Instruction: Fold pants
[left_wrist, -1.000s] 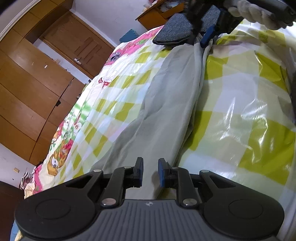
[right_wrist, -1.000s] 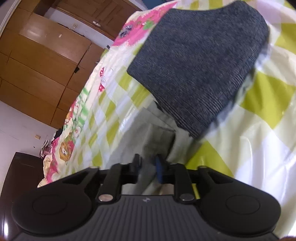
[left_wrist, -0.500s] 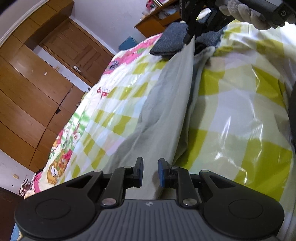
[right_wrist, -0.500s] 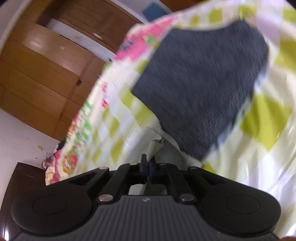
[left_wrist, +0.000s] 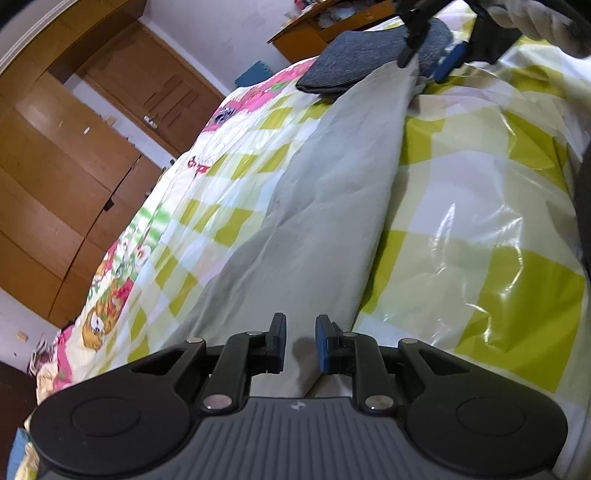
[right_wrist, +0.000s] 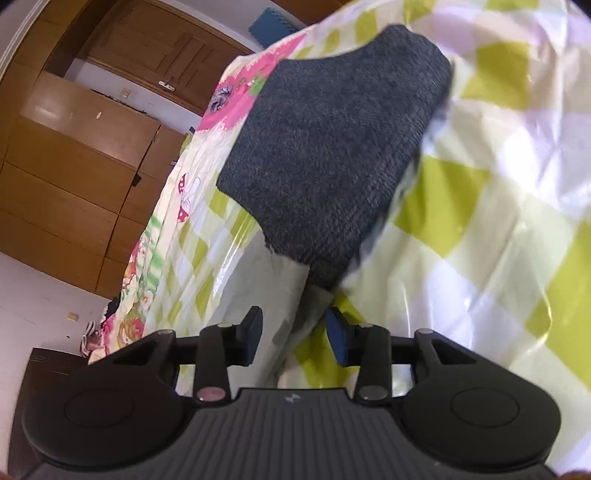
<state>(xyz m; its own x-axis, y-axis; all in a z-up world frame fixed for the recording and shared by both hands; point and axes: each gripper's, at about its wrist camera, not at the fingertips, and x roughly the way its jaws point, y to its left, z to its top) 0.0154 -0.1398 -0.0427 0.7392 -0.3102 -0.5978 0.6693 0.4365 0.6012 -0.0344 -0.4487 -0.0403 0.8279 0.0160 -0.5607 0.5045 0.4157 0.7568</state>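
Light grey pants (left_wrist: 325, 206) lie stretched along the checked bed cover, running away from me to the far end. My left gripper (left_wrist: 300, 341) is open, its fingers just over the near end of the pants. My right gripper (right_wrist: 293, 334) is open over the far end of the pants (right_wrist: 280, 295); it also shows at the top of the left wrist view (left_wrist: 430, 61), with the cloth's corner at one finger. No cloth is pinched in either gripper.
A folded dark grey garment (right_wrist: 328, 147) lies on the bed just beyond the pants' far end, also in the left wrist view (left_wrist: 365, 59). The yellow-green checked cover (left_wrist: 480, 221) is glossy. Wooden wardrobe doors (left_wrist: 55, 166) stand at the left.
My right gripper shut on the far end of the pants and lifted it, and has now opened and let go. The pants lie flatter again. My left gripper stayed in place, open.
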